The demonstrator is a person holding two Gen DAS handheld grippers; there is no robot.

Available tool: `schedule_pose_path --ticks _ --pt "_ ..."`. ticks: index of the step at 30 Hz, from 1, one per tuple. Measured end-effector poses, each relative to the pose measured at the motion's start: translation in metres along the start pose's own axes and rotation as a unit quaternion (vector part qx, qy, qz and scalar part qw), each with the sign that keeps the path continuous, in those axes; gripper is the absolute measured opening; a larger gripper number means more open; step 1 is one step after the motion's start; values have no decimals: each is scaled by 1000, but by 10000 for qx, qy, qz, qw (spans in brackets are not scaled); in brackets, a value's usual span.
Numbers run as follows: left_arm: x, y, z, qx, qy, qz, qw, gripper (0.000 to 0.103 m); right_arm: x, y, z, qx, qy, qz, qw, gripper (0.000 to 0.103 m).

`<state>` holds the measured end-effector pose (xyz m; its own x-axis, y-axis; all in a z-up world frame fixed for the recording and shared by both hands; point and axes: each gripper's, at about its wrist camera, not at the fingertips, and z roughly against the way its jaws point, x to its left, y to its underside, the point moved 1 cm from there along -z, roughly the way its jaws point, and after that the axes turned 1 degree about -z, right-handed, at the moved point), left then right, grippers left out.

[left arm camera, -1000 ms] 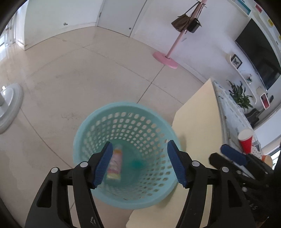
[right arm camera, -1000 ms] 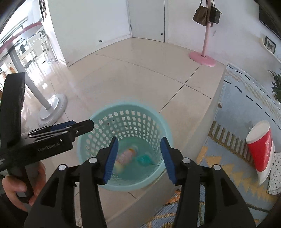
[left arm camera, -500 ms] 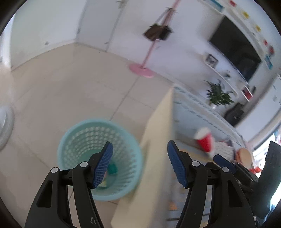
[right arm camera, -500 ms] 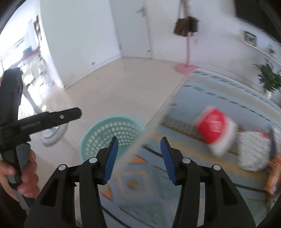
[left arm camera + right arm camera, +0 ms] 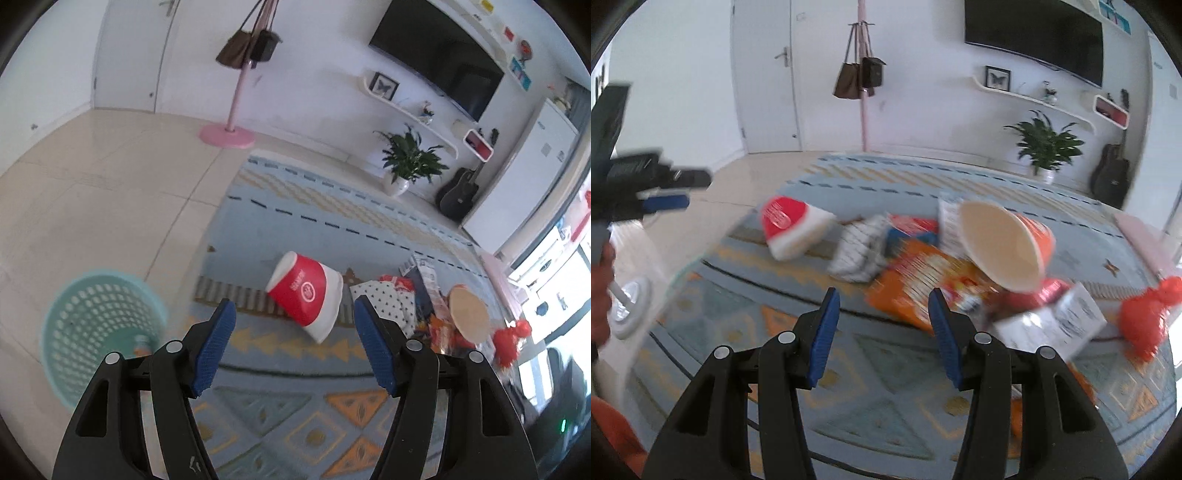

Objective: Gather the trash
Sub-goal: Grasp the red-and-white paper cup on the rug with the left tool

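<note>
Glossy tiled floor, perforated plastic basket, patterned cloth covering.

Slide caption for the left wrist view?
Open left gripper faces a tipped red paper cup on the rug; teal basket at left.

Left wrist view looks forward and down over the patterned tablecloth, with the teal basket low at left. Right wrist view looks more level across the same cloth, closer to the litter. Both share the red-and-white cup, potted plant and television.
</note>
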<state>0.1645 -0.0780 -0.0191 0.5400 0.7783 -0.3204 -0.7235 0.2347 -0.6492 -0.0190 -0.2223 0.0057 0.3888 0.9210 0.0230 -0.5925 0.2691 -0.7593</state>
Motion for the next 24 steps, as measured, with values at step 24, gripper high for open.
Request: schedule_pose_path --ticks 24 --pt "-46 -3 -39 207 104 -963 9951 74 -10 20 -2 -214 -31 -79 9997 57"
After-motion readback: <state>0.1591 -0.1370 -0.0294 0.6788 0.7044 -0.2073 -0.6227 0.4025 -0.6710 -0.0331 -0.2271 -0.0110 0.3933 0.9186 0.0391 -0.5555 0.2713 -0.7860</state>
